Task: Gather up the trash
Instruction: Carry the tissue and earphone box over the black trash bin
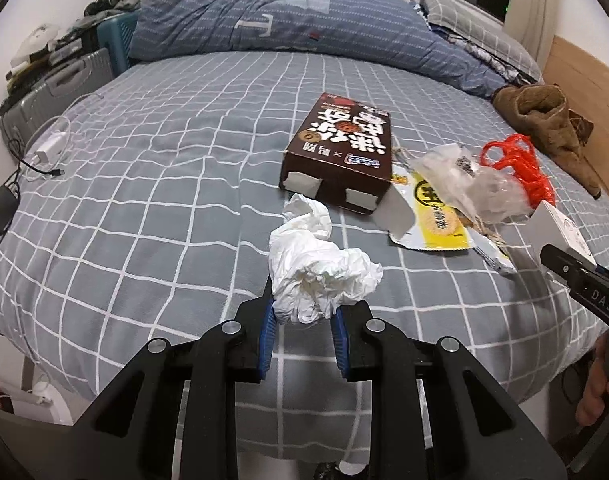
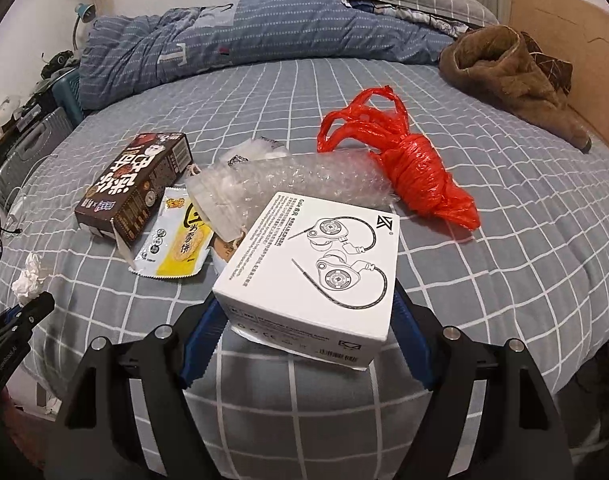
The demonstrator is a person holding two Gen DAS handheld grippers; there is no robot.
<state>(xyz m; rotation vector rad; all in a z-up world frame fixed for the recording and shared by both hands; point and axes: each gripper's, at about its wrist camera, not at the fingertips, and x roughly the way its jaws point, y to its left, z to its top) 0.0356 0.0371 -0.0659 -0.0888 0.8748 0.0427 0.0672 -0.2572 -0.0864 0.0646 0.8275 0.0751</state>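
Note:
A crumpled white tissue [image 1: 320, 264] is pinched between the blue pads of my left gripper [image 1: 304, 312], which is shut on it just above the grey checked bedsheet [image 1: 144, 200]. My right gripper [image 2: 308, 304] is closed wide on a white earphone box [image 2: 316, 268], a pad pressing each side. Beyond the two grippers lie a brown snack box [image 1: 340, 148], a yellow snack wrapper [image 2: 180, 248], clear bubble wrap [image 2: 304, 180] and a knotted red plastic bag [image 2: 412, 168]. The tissue [image 2: 30, 280] and left gripper [image 2: 28, 312] show at the right wrist view's left edge.
A brown fuzzy garment [image 2: 504, 68] lies at the right by the wooden headboard [image 2: 564, 40]. A rumpled blue duvet [image 1: 264, 20] covers the far side. A white charger and cables [image 1: 44, 152] sit at the bed's left edge, beside a grey suitcase [image 1: 52, 88].

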